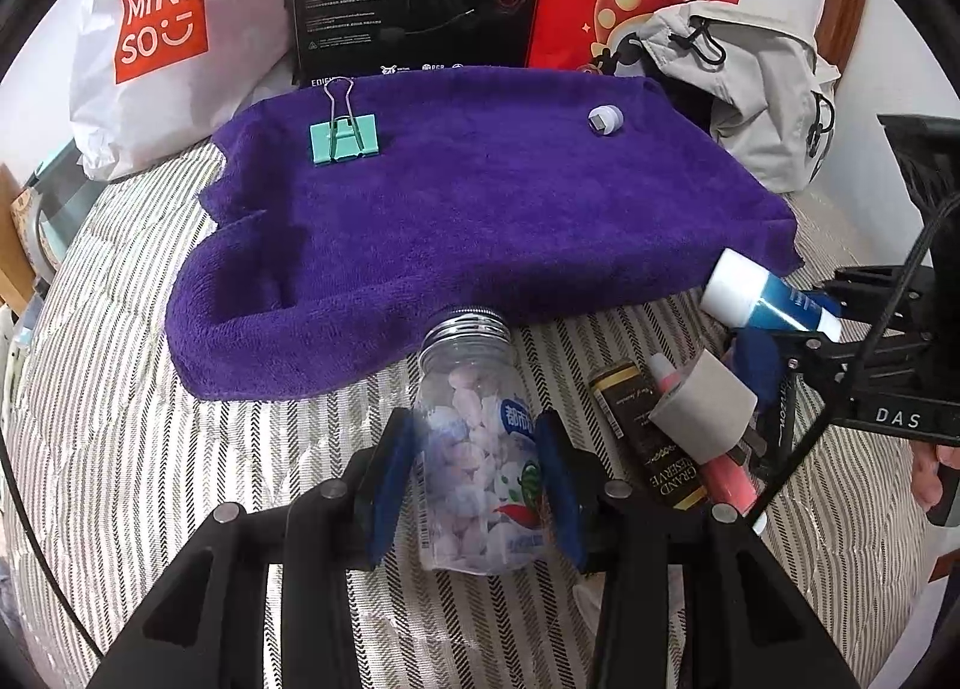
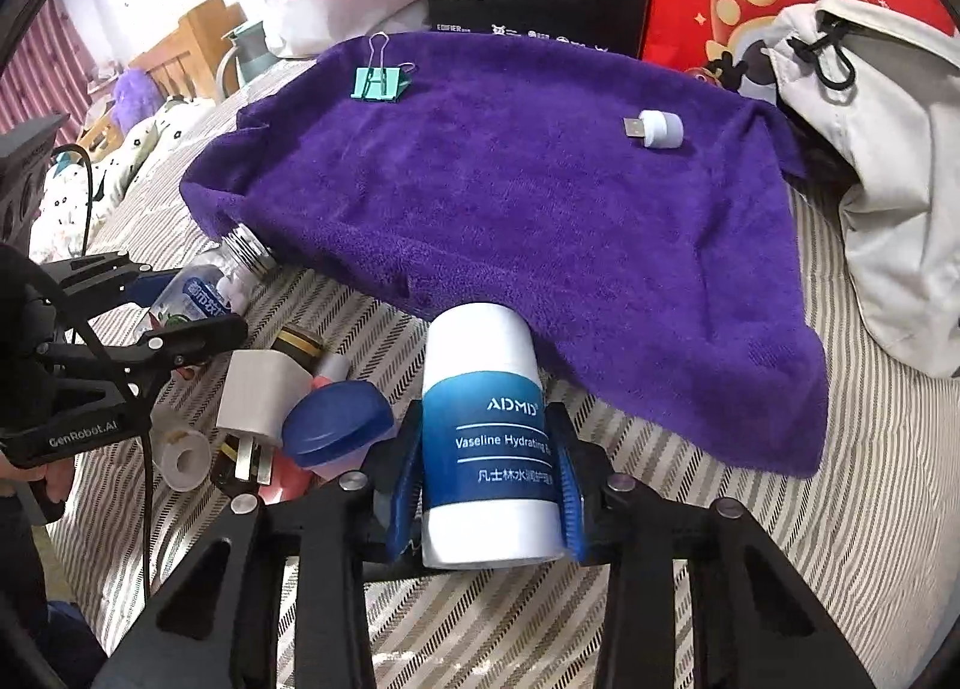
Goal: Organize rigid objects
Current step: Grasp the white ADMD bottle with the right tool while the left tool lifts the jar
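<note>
My left gripper (image 1: 477, 443) is shut on a clear plastic candy jar (image 1: 474, 449) with a silver lid, just in front of the purple towel (image 1: 480, 209). My right gripper (image 2: 489, 449) is shut on a white and blue Vaseline lotion bottle (image 2: 486, 437), also seen in the left wrist view (image 1: 762, 299). On the towel lie a teal binder clip (image 1: 344, 140) at the back left and a small white USB plug (image 1: 605, 120) at the back right; both show in the right wrist view, clip (image 2: 378, 83) and plug (image 2: 657, 127).
A pile lies on the striped bedding (image 1: 120, 329) between the grippers: a white charger (image 2: 255, 398), blue cap (image 2: 339, 425), tape roll (image 2: 186, 458), black box (image 1: 648, 437), pink tube (image 1: 726, 479). A Miniso bag (image 1: 162, 29), black box, red bag and grey backpack (image 1: 756, 83) stand behind the towel.
</note>
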The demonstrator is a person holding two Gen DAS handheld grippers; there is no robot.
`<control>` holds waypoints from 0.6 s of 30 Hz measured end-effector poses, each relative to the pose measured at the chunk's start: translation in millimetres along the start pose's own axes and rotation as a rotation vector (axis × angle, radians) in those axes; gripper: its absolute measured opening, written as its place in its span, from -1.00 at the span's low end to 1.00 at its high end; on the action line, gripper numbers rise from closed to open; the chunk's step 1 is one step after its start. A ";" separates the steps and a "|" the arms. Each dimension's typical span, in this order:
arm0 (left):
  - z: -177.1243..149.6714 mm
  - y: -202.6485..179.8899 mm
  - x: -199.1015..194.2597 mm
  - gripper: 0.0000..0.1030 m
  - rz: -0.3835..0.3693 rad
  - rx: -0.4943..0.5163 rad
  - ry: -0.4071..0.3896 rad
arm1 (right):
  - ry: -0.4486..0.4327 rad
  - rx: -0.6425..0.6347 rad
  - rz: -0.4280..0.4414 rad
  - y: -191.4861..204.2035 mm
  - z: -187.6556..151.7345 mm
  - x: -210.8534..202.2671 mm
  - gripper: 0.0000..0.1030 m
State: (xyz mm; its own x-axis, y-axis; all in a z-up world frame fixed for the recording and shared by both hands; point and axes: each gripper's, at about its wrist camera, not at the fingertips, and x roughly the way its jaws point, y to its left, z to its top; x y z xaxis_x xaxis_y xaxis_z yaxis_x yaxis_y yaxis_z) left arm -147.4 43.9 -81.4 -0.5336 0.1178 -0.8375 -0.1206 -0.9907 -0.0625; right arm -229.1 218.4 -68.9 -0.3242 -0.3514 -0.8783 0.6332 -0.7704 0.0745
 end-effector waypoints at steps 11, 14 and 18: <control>-5.2 25.1 -17.6 -0.23 -0.007 -0.068 -0.007 | -0.014 0.068 0.002 -12.3 -18.3 -19.3 -0.30; -5.3 32.1 -24.7 -0.23 -0.020 -0.092 -0.019 | -0.019 0.080 0.001 -14.7 -23.5 -25.2 -0.30; -3.9 35.3 -32.8 -0.23 -0.029 -0.105 -0.034 | -0.034 0.106 0.017 -18.0 -29.5 -35.1 -0.30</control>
State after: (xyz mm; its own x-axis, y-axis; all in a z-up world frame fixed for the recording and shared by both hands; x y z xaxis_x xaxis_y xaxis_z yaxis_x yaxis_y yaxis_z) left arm -130.9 4.8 -58.2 -0.5593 0.1468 -0.8159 -0.0486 -0.9883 -0.1445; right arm -208.4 260.3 -53.4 -0.3389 -0.3812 -0.8601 0.5612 -0.8157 0.1404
